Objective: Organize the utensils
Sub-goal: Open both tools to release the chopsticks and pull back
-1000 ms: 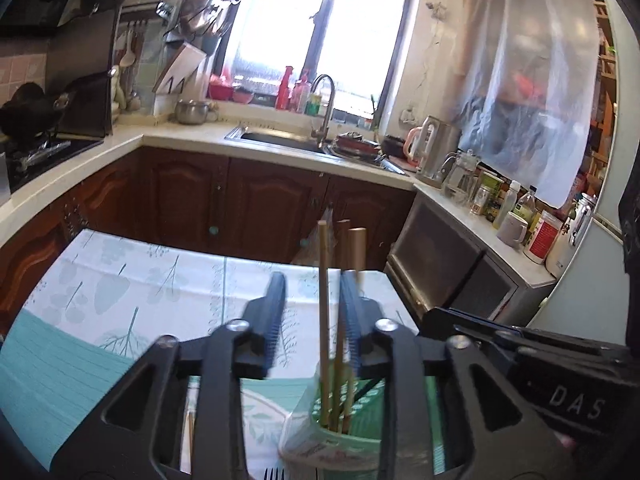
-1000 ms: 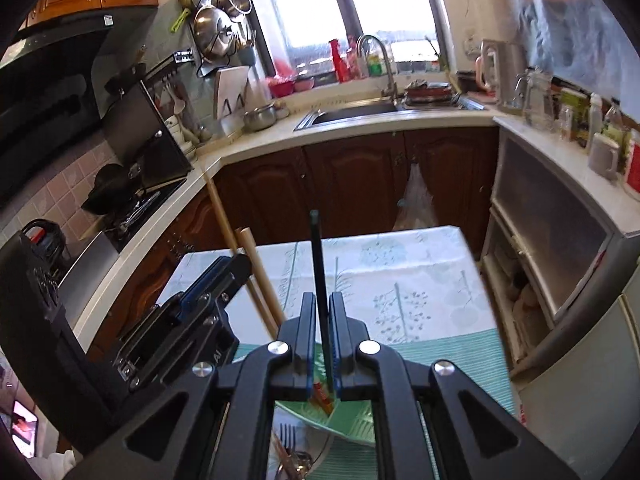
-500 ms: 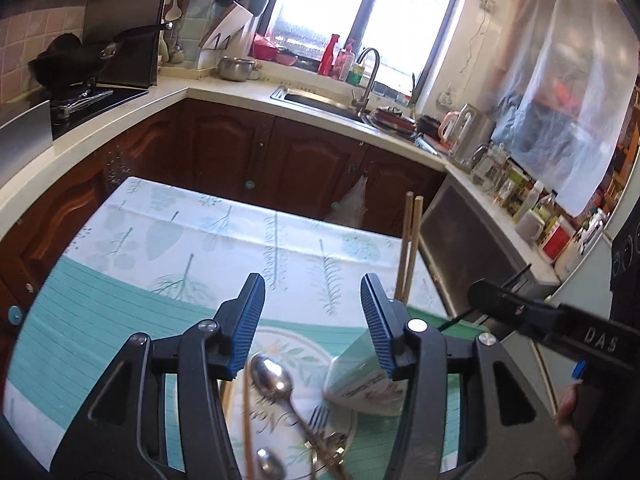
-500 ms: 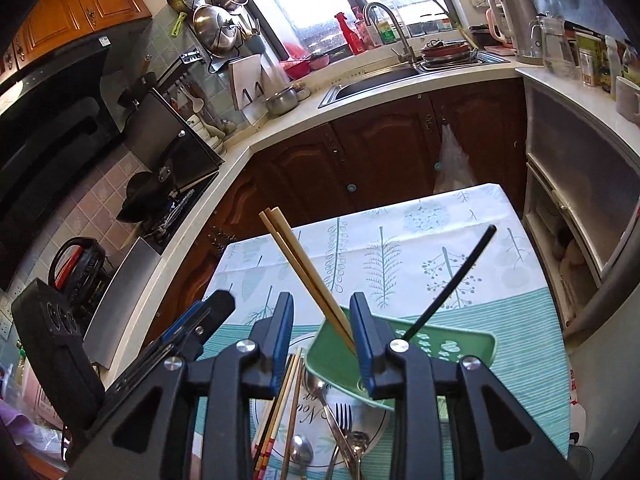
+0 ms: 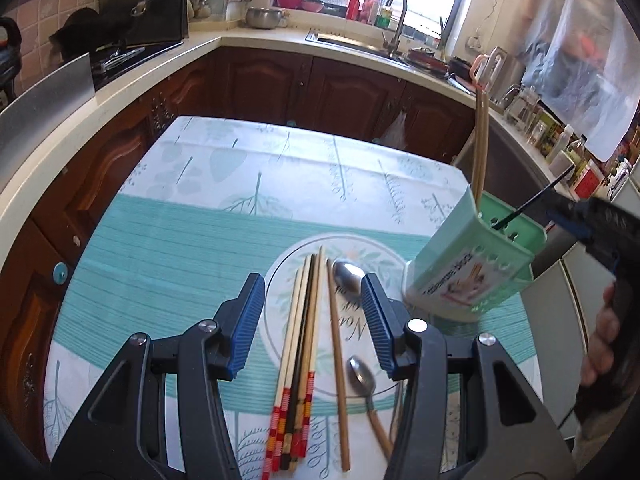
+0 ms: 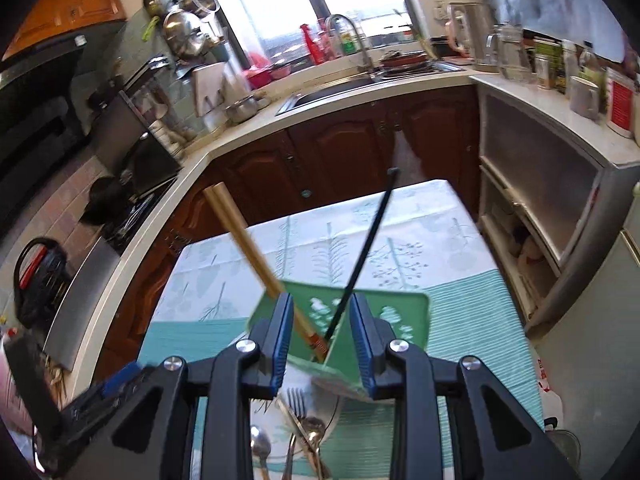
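A round plate (image 5: pixel 280 276) on the table holds several chopsticks (image 5: pixel 302 344), a brown chopstick (image 5: pixel 336 360) and two spoons (image 5: pixel 348 276). My left gripper (image 5: pixel 312 320) is open and empty just above the chopsticks. A green utensil holder (image 5: pixel 472 268) stands at the plate's right edge, tilted. It holds two wooden chopsticks (image 5: pixel 479 140) and a black one (image 5: pixel 532 202). My right gripper (image 6: pixel 320 344) is open behind the holder (image 6: pixel 376 308), with the wooden chopsticks (image 6: pixel 240 236) and black chopstick (image 6: pixel 368 252) rising between its jaws. A fork (image 6: pixel 298 402) lies below.
The table (image 5: pixel 200 240) has a teal and white leaf-print cloth. Brown kitchen cabinets (image 5: pixel 320 88), a counter with a sink (image 5: pixel 352 40) and a stove (image 5: pixel 120 56) surround it. A steel appliance (image 6: pixel 560 208) stands to the right.
My left gripper has opened, drawn back from the holder and tipped down over the plate. My right gripper has let go of the black chopstick, which now leans in the holder.
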The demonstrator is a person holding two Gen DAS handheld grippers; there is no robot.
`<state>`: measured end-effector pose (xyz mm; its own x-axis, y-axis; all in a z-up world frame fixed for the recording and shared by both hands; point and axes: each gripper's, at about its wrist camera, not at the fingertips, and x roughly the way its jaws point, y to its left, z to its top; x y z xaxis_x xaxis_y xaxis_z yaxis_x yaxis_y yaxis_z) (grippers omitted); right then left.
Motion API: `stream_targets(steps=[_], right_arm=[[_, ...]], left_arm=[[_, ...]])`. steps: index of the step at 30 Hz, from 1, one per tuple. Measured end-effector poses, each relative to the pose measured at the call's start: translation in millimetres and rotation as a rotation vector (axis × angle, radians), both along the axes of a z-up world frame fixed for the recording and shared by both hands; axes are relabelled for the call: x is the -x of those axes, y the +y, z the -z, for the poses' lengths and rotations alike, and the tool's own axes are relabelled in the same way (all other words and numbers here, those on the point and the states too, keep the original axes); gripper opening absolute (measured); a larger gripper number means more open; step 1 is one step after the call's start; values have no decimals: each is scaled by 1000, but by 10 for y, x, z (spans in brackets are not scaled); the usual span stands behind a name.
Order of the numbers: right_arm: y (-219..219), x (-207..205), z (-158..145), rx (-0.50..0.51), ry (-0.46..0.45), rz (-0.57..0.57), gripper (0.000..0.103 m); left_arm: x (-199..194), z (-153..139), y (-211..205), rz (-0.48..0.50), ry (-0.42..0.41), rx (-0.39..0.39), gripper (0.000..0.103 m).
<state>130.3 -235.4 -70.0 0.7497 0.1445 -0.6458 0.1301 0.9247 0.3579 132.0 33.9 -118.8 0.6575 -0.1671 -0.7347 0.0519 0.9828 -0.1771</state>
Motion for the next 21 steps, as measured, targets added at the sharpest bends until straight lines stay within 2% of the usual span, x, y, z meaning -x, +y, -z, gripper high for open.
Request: stream_targets(steps=[3, 7, 8, 9, 12, 16, 21], right_arm=[[-83, -105, 44, 29, -11, 79, 29], [-116, -271, 119, 44, -17, 129, 28], [-105, -306, 140, 49, -24, 131, 13], [-87, -325, 147, 62, -32, 136, 8], [-47, -328, 141, 75, -53, 136, 7], [27, -237, -42, 99, -99, 106, 5], [250, -215, -299, 233, -92, 60, 5]], left_arm=[[37, 82, 69, -7, 5, -14, 47], [32, 134, 140, -26, 13, -15, 47], [38, 155, 172, -31, 16, -13, 47], [35, 164, 190, -36, 18, -11, 47], [31, 178, 217, -45, 26, -9, 47], [8, 214, 236, -52, 42, -4, 47], [-2, 243, 226, -49, 53, 1, 47]])
